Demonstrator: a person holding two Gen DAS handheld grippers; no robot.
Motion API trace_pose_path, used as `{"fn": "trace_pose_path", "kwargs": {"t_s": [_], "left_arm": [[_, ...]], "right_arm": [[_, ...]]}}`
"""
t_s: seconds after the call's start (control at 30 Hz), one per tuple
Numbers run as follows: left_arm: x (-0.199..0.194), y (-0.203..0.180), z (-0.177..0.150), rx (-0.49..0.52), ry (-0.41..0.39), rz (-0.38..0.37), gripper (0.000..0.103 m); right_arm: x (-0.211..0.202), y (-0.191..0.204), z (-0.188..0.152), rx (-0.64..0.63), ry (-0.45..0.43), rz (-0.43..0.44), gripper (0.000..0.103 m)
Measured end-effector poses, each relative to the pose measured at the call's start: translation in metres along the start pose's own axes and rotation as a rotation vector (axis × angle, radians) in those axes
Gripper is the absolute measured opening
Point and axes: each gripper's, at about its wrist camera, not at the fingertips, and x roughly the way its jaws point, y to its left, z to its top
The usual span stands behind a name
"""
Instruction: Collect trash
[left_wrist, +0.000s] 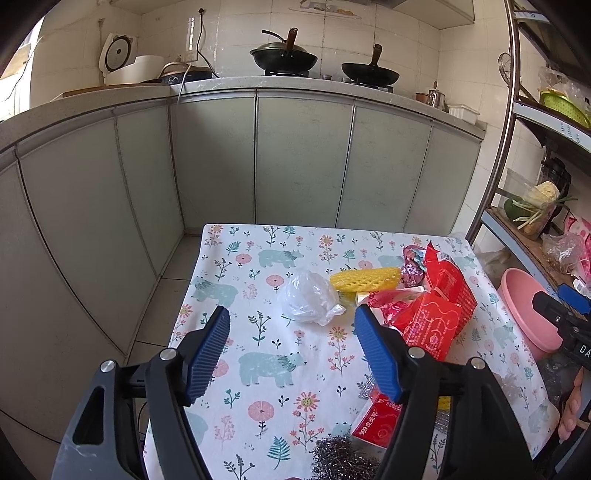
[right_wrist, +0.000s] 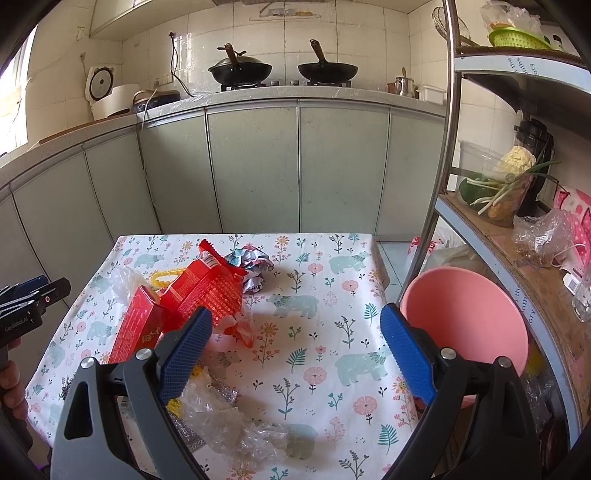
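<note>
My left tongs (left_wrist: 291, 343) hang over the near part of the flowered tablecloth (left_wrist: 266, 354), blue pads (left_wrist: 376, 354) spread wide with nothing between them but printed cloth. Below them at the table's near edge lies a steel wool scourer (left_wrist: 340, 459), with a small red carton (left_wrist: 376, 421) just beside it under the right-hand pad. Ahead of the tips, a crumpled clear plastic bag (left_wrist: 308, 299) sits on the cloth, apart from both pads. Just beyond it lie a yellow foam fruit net (left_wrist: 364, 278) and a torn red box (left_wrist: 439, 306), touching each other, with a ball of crumpled foil wrapper (left_wrist: 413, 267) at the far side. My right tongs (right_wrist: 295, 350) also stand apart and empty, tilted down toward the table; crinkled clear plastic (right_wrist: 221, 413) lies under their left pad, and the red box (right_wrist: 207, 295) heap sits ahead to the left. A pink basin (right_wrist: 465, 314) stands off the table's right edge, behind the right pad.
</note>
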Motion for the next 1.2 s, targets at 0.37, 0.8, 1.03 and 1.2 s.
{"fn": "trace_pose_path", "kwargs": {"t_s": [0.37, 0.8, 1.03, 1.2], "left_arm": [[0.000, 0.024, -0.008, 0.020, 0.034, -0.048, 0.069], [-0.023, 0.018, -0.035, 0.083, 0.118, -0.251, 0.069], [-0.033, 0.009, -0.055, 0.135, 0.167, -0.335, 0.069], [-0.033, 0.001, -0.071, 0.171, 0.209, -0.362, 0.067]], "right_arm": [[-0.012, -0.012, -0.010, -0.033, 0.001, 0.057, 0.093], [-0.019, -0.009, -0.042, -0.107, 0.122, 0.207, 0.083], [-0.018, -0.003, -0.054, -0.100, 0.157, 0.290, 0.072], [-0.018, -0.007, -0.058, -0.080, 0.180, 0.325, 0.066]]}}
